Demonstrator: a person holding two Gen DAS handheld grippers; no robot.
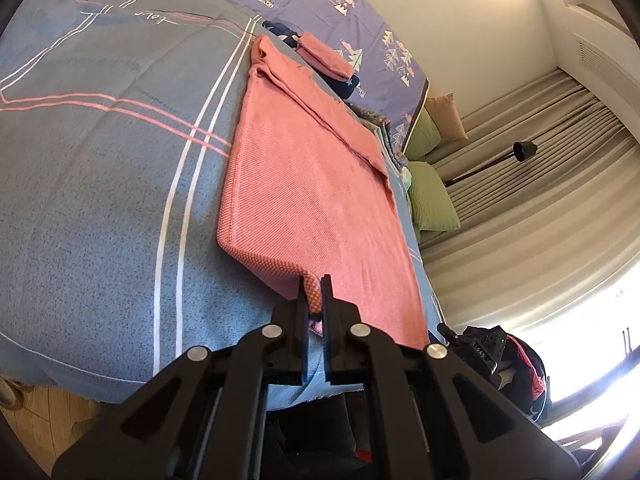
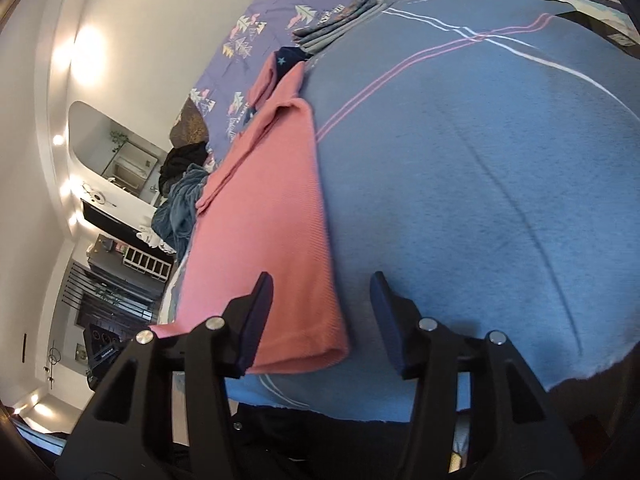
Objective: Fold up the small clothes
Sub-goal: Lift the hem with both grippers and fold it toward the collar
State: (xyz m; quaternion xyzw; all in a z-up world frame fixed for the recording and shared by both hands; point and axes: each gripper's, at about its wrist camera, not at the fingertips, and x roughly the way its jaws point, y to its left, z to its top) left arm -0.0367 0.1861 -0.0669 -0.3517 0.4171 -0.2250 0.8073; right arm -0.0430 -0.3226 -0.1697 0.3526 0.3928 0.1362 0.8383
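A pink knit garment (image 1: 308,184) lies flat on the blue bedspread (image 1: 100,184), folded lengthwise, with a sleeve folded over its far right side. My left gripper (image 1: 314,286) is shut on the garment's near hem corner. In the right wrist view the same pink garment (image 2: 264,216) stretches away along the left of the blue bedspread (image 2: 480,168). My right gripper (image 2: 322,284) is open and empty, its jaws wide apart, straddling the garment's near right corner just above the bed.
A folded pink piece (image 1: 326,54) rests on dark navy clothes (image 1: 346,84) beyond the garment. A stack of folded grey clothes (image 2: 340,28) lies on the purple patterned sheet (image 2: 256,20). Green cushions (image 1: 432,200) and curtains (image 1: 540,184) stand to the right. The bed edge is near.
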